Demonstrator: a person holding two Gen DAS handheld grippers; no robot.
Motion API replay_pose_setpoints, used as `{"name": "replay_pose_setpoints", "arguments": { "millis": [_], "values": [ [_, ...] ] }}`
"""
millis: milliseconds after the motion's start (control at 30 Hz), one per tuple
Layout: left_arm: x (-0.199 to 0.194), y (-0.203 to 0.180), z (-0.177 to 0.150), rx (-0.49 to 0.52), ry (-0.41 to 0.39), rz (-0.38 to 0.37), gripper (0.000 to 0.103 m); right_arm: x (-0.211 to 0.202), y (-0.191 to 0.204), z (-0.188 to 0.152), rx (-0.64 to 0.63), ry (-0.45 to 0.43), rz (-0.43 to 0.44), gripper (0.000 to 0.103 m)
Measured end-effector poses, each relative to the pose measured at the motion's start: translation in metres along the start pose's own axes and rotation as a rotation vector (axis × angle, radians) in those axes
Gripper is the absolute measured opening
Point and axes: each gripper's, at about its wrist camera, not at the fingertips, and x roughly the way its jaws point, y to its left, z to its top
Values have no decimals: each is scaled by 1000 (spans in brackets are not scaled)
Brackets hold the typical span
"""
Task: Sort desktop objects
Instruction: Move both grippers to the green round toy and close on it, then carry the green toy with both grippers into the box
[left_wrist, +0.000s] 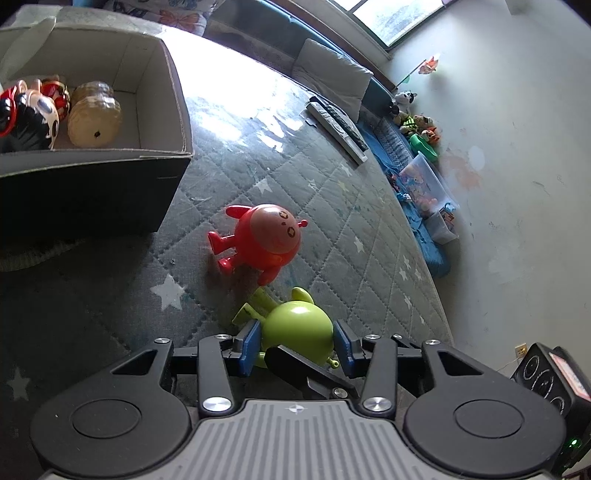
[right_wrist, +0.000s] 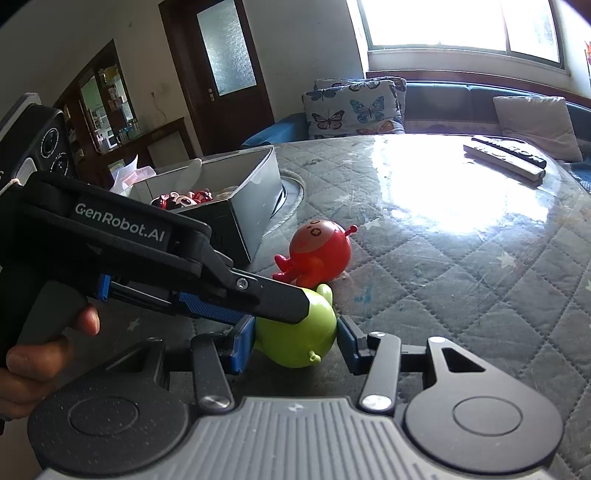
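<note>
Green toy (left_wrist: 295, 328) half hidden between both claws, left claw (left_wrist: 297, 341) spread, right claw (right_wrist: 295, 341) grip unclear.

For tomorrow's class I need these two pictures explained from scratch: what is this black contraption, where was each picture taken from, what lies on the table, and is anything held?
There is no robot: a person holds a pistol-grip claw in each hand, each with a camera looking along its two fingers. One picture looks out from the left claw, the other from the right claw, where a hand holding the left tool also shows. On the quilted table lie a green toy, a red toy beside it, remote controls and a cardboard box with more toys. Both claws straddle the green toy. The right claw's blue pads sit against its sides; whether the left one presses is unclear.
</note>
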Motion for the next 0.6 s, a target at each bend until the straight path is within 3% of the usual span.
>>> {"name": "replay_pose_setpoints", "arguments": {
  "millis": [267, 600],
  "values": [
    [-24, -8, -2, 29, -53, -12, 46, -12, 16, 10, -41, -32, -7, 48],
    [-86, -11, 14, 85, -223, 8, 46, -21, 55, 48, -142, -125, 31, 48]
  ]
}}
